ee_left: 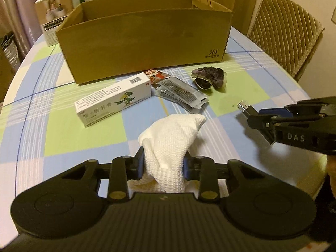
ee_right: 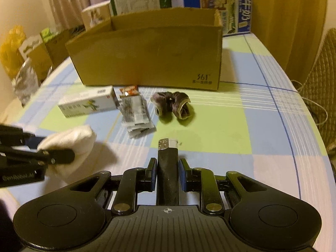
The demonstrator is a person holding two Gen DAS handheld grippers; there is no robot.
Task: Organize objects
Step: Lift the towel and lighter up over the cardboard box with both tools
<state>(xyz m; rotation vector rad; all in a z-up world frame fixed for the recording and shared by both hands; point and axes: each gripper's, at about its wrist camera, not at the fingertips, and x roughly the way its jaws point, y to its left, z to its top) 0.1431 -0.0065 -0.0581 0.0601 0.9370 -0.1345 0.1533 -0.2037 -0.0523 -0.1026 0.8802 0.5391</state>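
My left gripper point(ee_left: 164, 161) is shut on a white knitted cloth point(ee_left: 174, 134), which bulges forward above the checked tablecloth; the same cloth point(ee_right: 71, 138) shows at the left of the right wrist view. My right gripper point(ee_right: 167, 168) is shut on a black lighter point(ee_right: 168, 168) with a silver top, also seen as the lighter point(ee_left: 244, 108) at the right of the left wrist view. An open cardboard box point(ee_left: 145, 42) stands at the back. Before it lie a white medicine carton point(ee_left: 113, 100), a snack packet point(ee_left: 157, 75), grey sachets point(ee_left: 180, 94) and a dark scrunchie point(ee_left: 210, 76).
The round table point(ee_left: 69, 138) carries a blue, green and white checked cloth. A quilted chair point(ee_left: 283, 31) stands at the right. Cartons and boxes point(ee_right: 224, 6) are stacked behind the cardboard box, and bags point(ee_right: 12, 48) sit off the table's left edge.
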